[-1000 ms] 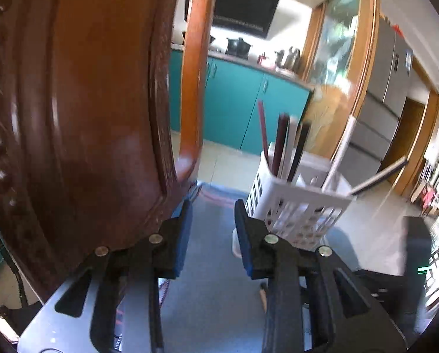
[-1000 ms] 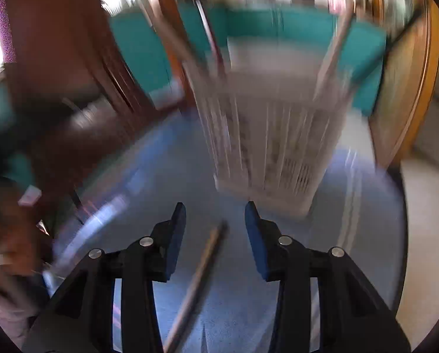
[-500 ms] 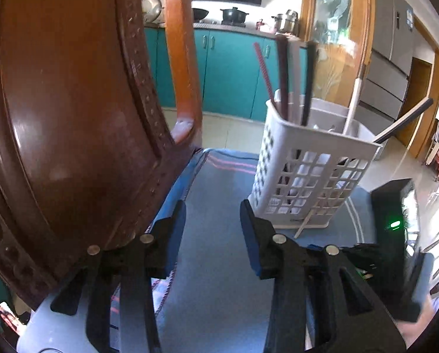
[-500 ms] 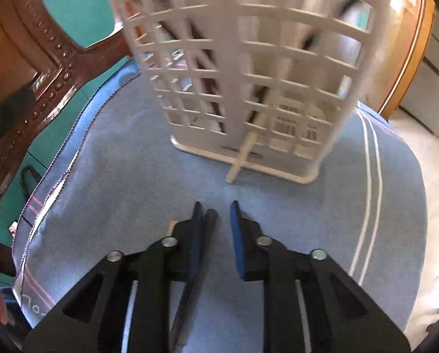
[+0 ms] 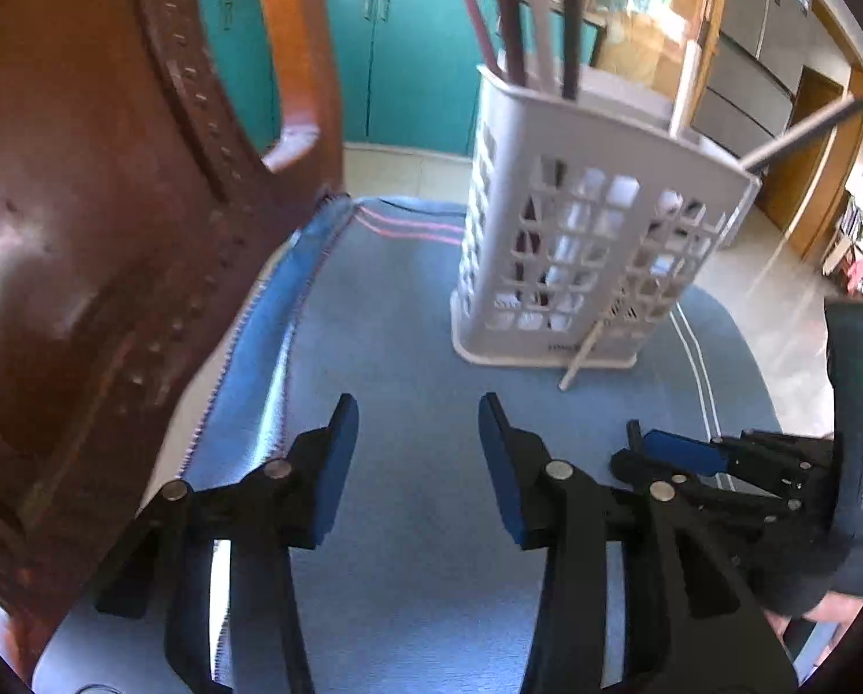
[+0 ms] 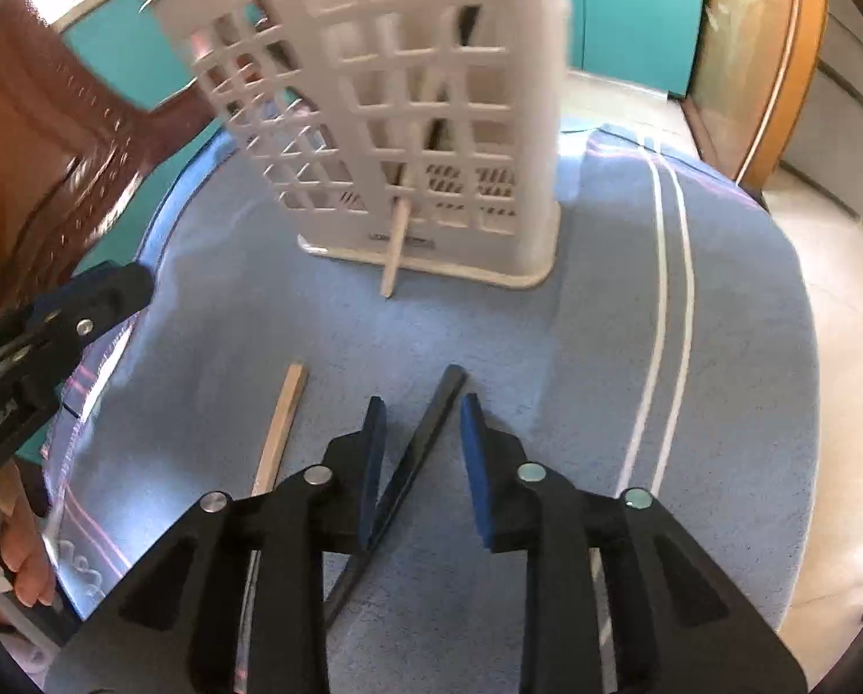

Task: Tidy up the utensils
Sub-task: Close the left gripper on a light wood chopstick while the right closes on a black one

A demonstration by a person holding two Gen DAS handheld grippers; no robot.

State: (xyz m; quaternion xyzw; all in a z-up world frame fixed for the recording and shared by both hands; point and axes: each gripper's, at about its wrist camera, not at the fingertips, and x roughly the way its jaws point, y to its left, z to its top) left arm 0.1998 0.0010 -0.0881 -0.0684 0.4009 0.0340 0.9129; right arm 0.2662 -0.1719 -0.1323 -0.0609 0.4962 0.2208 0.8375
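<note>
A black chopstick [image 6: 425, 451] is lying on the blue cloth [image 6: 576, 347] low in the right wrist frame, running between the pads of the right hand-held gripper [image 6: 418, 428], whose jaws are opening and not pinching it, probably lining up for a pickup. A pale wooden chopstick [image 6: 281, 428] is lying just left of it. Above stands the white utensil basket [image 6: 408, 115], already holding several sticks, one poking through its lattice. The left hand-held gripper [image 5: 414, 422] is opening over bare cloth, gripping nothing.
</note>
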